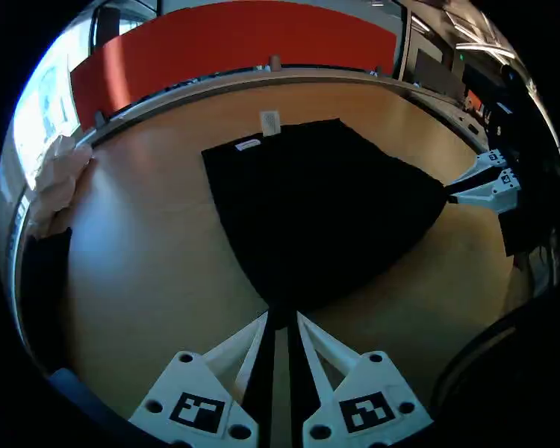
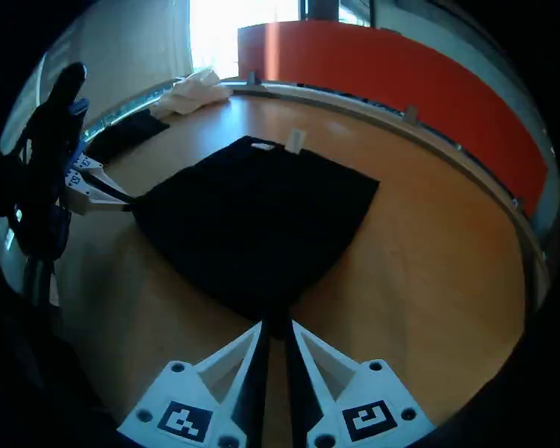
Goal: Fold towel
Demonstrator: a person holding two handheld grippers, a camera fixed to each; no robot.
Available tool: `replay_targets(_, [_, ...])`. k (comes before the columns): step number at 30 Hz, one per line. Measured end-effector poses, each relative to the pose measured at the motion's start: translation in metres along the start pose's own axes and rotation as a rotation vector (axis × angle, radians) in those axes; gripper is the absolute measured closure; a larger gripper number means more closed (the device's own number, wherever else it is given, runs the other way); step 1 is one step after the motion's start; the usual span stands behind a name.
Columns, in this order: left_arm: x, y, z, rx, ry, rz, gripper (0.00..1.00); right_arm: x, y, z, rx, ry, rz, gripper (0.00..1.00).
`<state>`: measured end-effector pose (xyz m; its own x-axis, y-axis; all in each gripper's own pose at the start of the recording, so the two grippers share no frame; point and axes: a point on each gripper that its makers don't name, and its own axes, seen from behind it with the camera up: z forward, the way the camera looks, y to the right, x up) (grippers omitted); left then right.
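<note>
- Where it lies on the wooden desk (image 1: 145,246), the black towel (image 1: 317,209) is spread mostly flat, and two of its corners are drawn out into points.
- The left hand-held gripper (image 1: 282,319) has its fingers pressed together on the corner nearest it, with dark fabric running down between them.
- The right hand-held gripper (image 2: 276,325) pinches a neighbouring corner in the same way. In the left gripper view it sits at the towel's right-hand tip, with its white fingers clamped on the cloth.
- In the right gripper view, the left hand-held gripper shows at the towel's left-hand tip, gripping its corner just above the desk.
- A white tag (image 1: 248,144) lies at the towel's far edge, and a small white object (image 1: 270,122) stands just beyond that edge. I cannot tell what the object is.
- A pale cloth (image 2: 194,89) is heaped near the desk's far rim, with a dark cloth (image 2: 131,131) lying flat just beside it. Both are well apart from the towel.
- An orange partition (image 2: 399,82) runs behind the desk's rim.
</note>
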<state>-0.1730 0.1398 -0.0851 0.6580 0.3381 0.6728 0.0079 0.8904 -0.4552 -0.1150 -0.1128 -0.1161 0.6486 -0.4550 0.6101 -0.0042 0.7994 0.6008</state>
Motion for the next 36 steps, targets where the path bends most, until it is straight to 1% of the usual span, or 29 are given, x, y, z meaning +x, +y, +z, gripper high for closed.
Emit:
replay_targets(10, [0.027,0.005,-0.037,0.0,0.021,-0.042,0.89,0.038,0.0,-0.04,0.001,0.056,-0.015,0.87])
replay_targets(15, [0.037,0.01,-0.058,-0.004,0.025,-0.055,0.89,0.047,-0.001,-0.059,0.002,0.062,-0.029,0.87])
replay_targets(22, [0.045,0.019,-0.085,-0.003,0.032,-0.058,0.89,0.053,-0.006,-0.082,0.011,0.056,-0.046,0.87])
replay_targets(30, [0.044,0.029,-0.104,-0.018,0.024,-0.066,0.89,0.053,-0.014,-0.105,0.03,0.048,-0.044,0.87])
replay_targets(33, [0.042,0.031,-0.108,-0.025,0.019,-0.071,0.89,0.052,-0.017,-0.11,0.035,0.045,-0.044,0.87])
replay_targets(36, [0.041,0.032,-0.108,-0.026,0.019,-0.075,0.89,0.049,-0.017,-0.112,0.036,0.039,-0.045,0.87])
